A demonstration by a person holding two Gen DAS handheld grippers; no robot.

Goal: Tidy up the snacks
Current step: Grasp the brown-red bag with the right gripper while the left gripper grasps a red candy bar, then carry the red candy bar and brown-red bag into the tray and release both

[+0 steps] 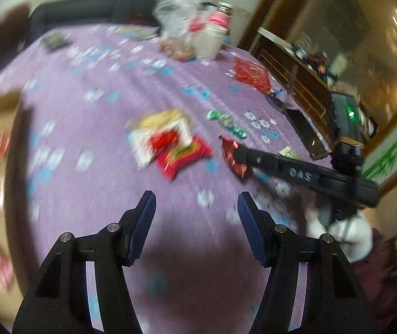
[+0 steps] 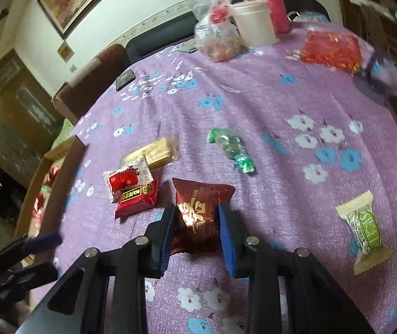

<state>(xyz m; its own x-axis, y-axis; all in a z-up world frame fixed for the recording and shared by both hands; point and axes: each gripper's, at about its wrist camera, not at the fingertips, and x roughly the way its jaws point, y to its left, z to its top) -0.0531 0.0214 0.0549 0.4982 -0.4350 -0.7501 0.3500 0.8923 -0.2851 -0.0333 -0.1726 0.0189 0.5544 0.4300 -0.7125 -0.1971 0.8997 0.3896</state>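
The right gripper (image 2: pixel 197 217) has its jaws pinched on the dark red snack packet (image 2: pixel 198 208) on the purple tablecloth (image 2: pixel 254 97); I'd lift it straight up so it can't slip. The left gripper (image 1: pixel 195 208) hangs half open, holding nothing. 3 packets (image 2: pixel 134 178) lie just beside, and the box (image 2: pixel 67 150) at the table edge looks like the goal.

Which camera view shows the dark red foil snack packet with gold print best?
The right wrist view: the dark red foil snack packet lies sharp and near, between the right tool's blue pads. In the left wrist view the packet is small and blurred, partly hidden behind that tool's black finger.
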